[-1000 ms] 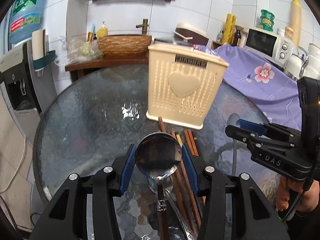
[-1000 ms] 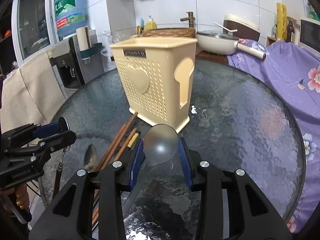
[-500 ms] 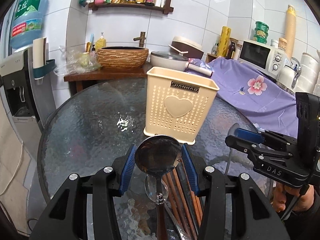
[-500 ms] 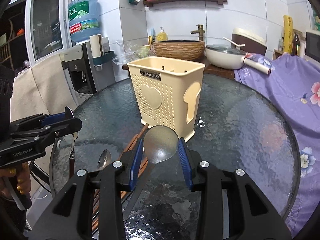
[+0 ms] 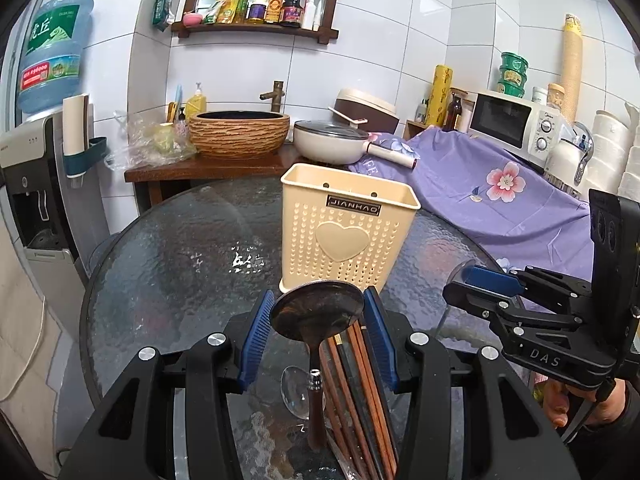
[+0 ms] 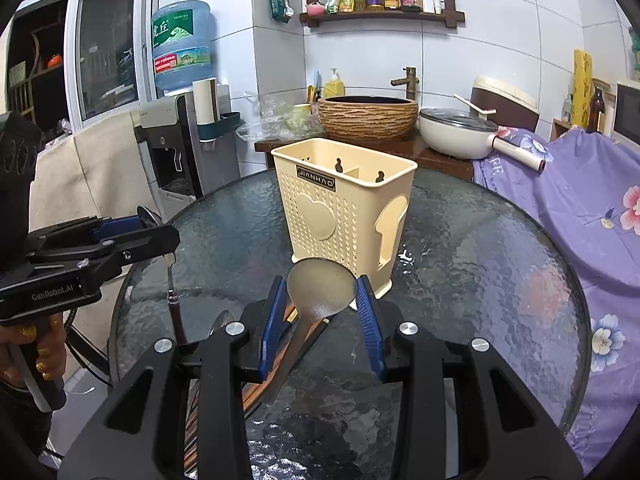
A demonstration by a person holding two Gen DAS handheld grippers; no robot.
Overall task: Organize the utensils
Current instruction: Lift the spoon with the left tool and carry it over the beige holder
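Your left gripper [image 5: 318, 338] is clenched on the bowl of a dark-handled spoon [image 5: 317, 314], gripped between the blue pads [image 5: 256, 338] low in the centre of the left wrist frame; its handle hangs down toward the bottom edge. Your right gripper [image 6: 322, 312] likewise grips a matte steel spoon [image 6: 322, 286] by the bowl, at lower centre of the right wrist frame, with the handle slanting down and to the left.

The cream utensil holder [image 5: 346, 232] stands upright on the round glass table [image 5: 180, 248], at the centre of both frames, just beyond the two held spoons. In the right wrist view you can see a divider [image 6: 347, 171] splitting its open top into compartments.

Below your left gripper, a bundle of brown chopsticks [image 5: 356, 396] lies on the glass, running toward the bottom edge, and a third spoon [image 5: 296, 394] rests beside them to their left. In the right wrist view, that spoon's bowl [image 6: 222, 320] shows at lower left.

At the right edge of the left wrist frame you see your right gripper from the side; your left one shows at the left edge of the right wrist frame.
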